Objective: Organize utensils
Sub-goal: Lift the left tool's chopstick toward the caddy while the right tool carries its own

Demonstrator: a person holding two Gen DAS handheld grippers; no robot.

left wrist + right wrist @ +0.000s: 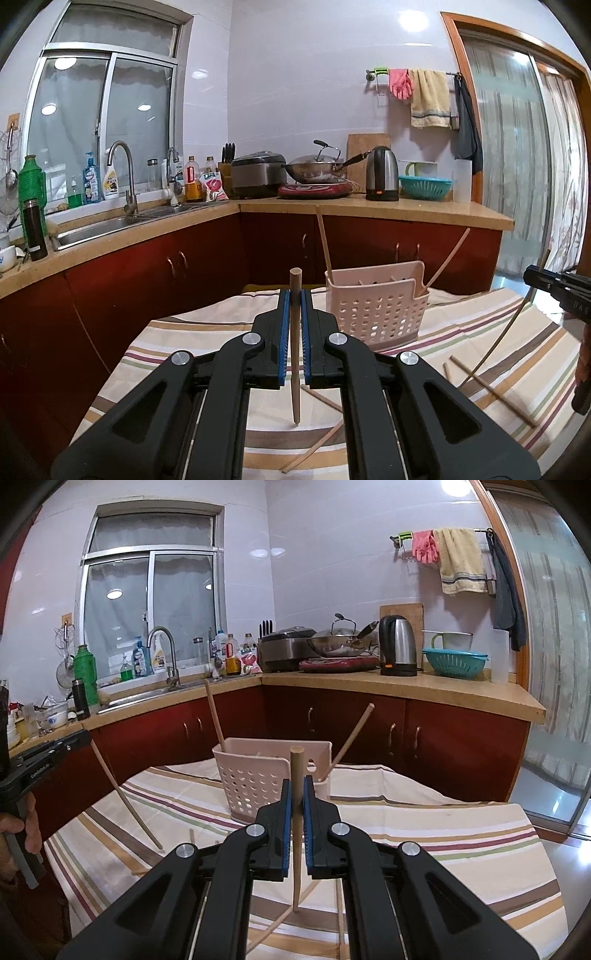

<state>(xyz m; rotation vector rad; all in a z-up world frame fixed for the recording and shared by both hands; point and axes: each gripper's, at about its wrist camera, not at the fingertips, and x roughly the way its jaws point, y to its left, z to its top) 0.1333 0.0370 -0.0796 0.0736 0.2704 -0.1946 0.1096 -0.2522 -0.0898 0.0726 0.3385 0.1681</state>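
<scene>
Clamped between the blue pads of the left gripper is 1 upright wooden chopstick, and the right gripper is closed on another wooden chopstick. Only 2 chopsticks lean in the pink perforated plastic basket on the striped tablecloth. Several loose chopsticks lie on the cloth, so I judge the sorting is less than half done.

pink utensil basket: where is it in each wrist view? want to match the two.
Left wrist: pink perforated basket stands right of centre on the striped cloth, just right of the left gripper, with two chopsticks leaning out.
Right wrist: the basket sits at centre-left, partly behind the right gripper.
Shared landmark: the steel kettle on the counter behind.
</scene>
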